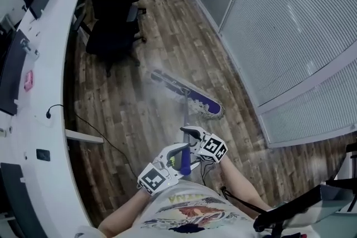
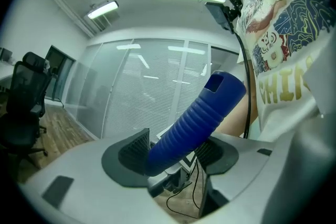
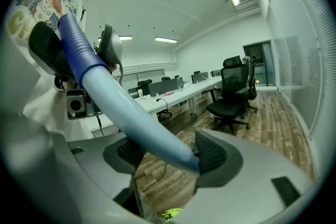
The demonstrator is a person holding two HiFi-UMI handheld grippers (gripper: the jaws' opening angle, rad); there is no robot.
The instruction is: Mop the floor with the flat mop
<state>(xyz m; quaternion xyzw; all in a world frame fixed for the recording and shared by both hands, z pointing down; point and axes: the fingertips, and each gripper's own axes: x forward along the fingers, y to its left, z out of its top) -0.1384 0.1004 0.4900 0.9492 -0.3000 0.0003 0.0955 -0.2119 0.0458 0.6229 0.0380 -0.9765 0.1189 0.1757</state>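
Wood-plank floor (image 1: 167, 36) carries the flat mop (image 1: 187, 95), its purple-and-white head lying flat on the boards near the black office chair (image 1: 114, 14), on the person's side of it. The handle (image 1: 184, 114) runs from the head back to both claws, well apart from the chair. The left claw (image 2: 173, 152) is clamped on the ribbed dark-blue grip (image 2: 197, 123) at the handle's top end. The right claw (image 3: 168, 152) is clamped on the pale-blue shaft (image 3: 136, 118) below it, closer to the chair. A long white table (image 1: 50, 64) curves just beside the chair.
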